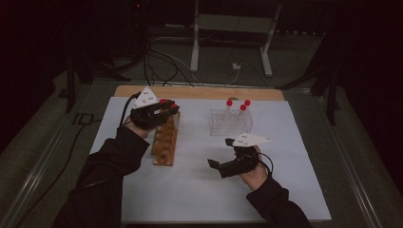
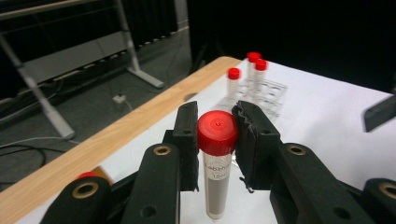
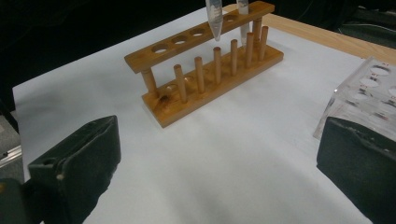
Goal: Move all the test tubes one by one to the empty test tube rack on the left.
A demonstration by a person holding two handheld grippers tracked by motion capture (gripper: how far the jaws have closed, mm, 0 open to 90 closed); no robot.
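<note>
The white table [image 1: 199, 190] holds a wooden rack [image 3: 205, 70] and a clear rack [image 1: 230, 122], so tubes stand up. The left gripper [image 2: 215, 140] squeezes a red-capped tube [image 2: 216, 163] by its cap, hanging above the wooden rack (probably for lifting straight). The right gripper [image 3: 215, 168] waits wide open, holding nothing.

Left tongs [image 1: 164, 110] clamped and raised, right tongs [image 1: 221, 153] spread wide, low.

Faint grey print runs down the clear tube [image 2: 217, 172], centre of the left gripper view, just under its red cap: one word starting "Lab", rest blurred, and "15" below it. No other lettering legible.
</note>
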